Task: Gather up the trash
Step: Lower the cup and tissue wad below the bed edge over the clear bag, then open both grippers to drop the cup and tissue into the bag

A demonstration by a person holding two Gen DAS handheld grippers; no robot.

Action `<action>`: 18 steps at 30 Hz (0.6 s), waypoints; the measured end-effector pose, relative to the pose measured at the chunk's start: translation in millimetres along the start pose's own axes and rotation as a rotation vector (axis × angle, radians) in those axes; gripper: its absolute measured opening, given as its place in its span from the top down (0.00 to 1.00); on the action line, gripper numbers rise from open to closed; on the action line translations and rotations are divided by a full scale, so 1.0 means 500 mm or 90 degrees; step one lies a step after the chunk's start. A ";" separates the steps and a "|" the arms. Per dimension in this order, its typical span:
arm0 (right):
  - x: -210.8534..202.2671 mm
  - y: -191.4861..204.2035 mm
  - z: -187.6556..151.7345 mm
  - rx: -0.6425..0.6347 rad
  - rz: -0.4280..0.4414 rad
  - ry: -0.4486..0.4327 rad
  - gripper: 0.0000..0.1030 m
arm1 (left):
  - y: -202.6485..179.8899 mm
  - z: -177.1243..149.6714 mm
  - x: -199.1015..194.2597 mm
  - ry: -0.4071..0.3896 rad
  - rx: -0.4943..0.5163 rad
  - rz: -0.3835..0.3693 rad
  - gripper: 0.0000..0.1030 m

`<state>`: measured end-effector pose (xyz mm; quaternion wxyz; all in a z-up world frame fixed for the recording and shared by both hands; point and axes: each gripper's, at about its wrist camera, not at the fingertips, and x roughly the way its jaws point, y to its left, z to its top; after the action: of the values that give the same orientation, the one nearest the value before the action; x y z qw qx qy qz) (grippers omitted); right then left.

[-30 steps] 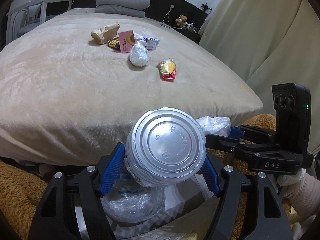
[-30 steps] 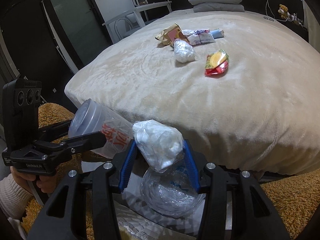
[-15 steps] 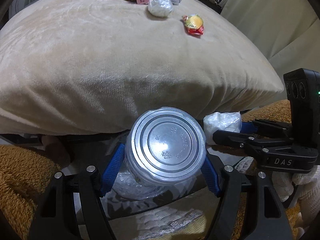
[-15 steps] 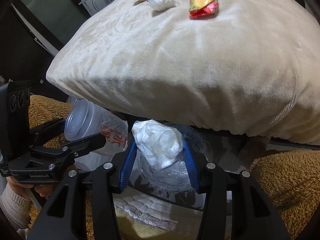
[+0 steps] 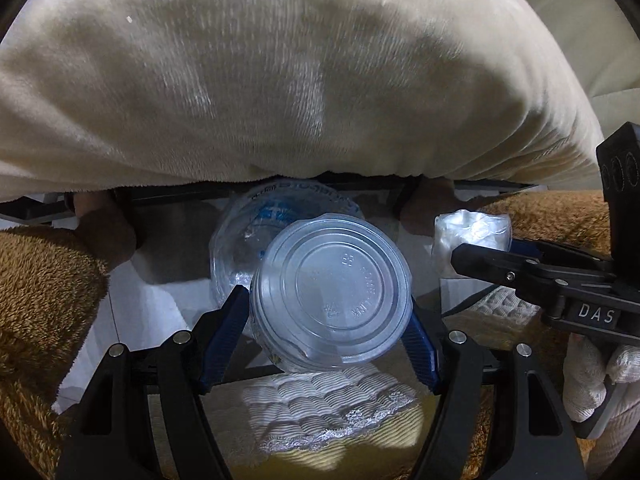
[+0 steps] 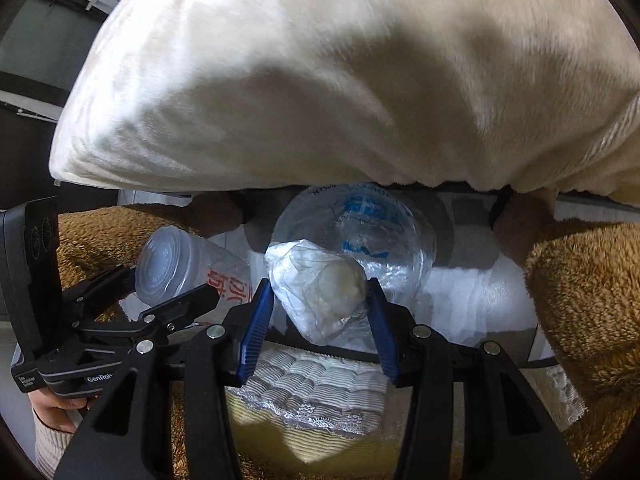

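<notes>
Left gripper (image 5: pixel 326 320): fingers pinching a clear plastic cup (image 5: pixel 334 294), its base facing the camera. Right gripper (image 6: pixel 320 320): fingers pinching a crumpled white plastic wad (image 6: pixel 320 288). Both held low beside the bed (image 5: pixel 280 80), just above a clear trash bag (image 6: pixel 384 224) by the brown rug (image 6: pixel 580 280).

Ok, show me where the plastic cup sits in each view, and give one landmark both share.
Left wrist: the cup fills the lower centre, base toward the camera, clamped between the left gripper fingers.
Right wrist: the cup lies at left of centre, tilted, red print on its side, held in the left gripper.
Shared landmark: the clear bag with blue print, just under the blanket edge.
</notes>
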<state>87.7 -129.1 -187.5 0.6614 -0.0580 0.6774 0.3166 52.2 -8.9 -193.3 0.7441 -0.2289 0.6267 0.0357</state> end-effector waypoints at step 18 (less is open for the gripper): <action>0.037 -0.023 0.003 0.041 -0.014 0.043 0.52 | -0.004 -0.004 0.049 0.065 0.010 0.031 0.27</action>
<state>92.4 -131.2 -208.6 0.6429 -0.0549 0.7088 0.2850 56.2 -17.0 -216.1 0.7117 -0.2092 0.6696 0.0374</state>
